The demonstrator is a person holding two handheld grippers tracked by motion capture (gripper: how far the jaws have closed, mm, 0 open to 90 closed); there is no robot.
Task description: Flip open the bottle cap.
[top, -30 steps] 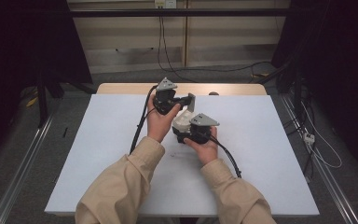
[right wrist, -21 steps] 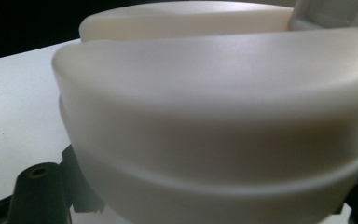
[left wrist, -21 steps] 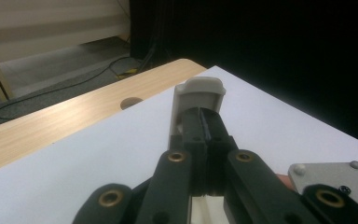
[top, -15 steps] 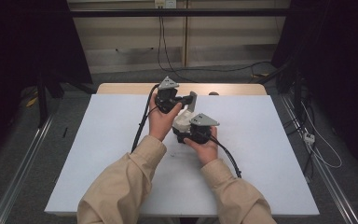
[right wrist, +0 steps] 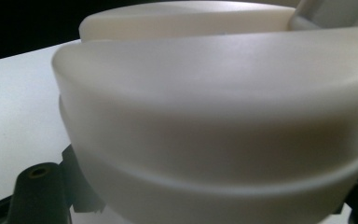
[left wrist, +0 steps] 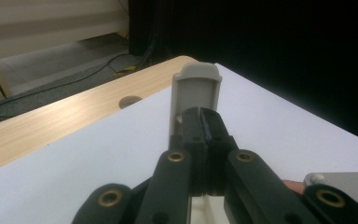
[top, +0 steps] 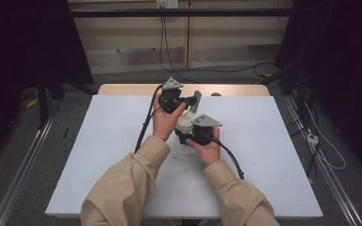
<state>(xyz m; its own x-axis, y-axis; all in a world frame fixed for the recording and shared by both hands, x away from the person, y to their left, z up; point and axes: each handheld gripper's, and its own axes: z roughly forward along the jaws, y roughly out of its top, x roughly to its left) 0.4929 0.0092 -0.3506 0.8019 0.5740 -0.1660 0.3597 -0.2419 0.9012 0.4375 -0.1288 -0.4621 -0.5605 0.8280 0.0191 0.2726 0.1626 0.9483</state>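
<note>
desk (top: 273,155): white, mid-desk work | case (right wrist: 214,121): cream, rounded, pinched in right gripper (top: 194,134) jaws | lid (left wrist: 196,93): upright flap rising beyond case, its long axis vertical, pinched by left gripper (left wrist: 204,123) jaws, the nearer hand

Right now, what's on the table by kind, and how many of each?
Cream rounded plastic body: 1
Grey flat plastic tab with rounded end: 1
Black hand-held gripper: 2, left and right
Total: 4
</note>
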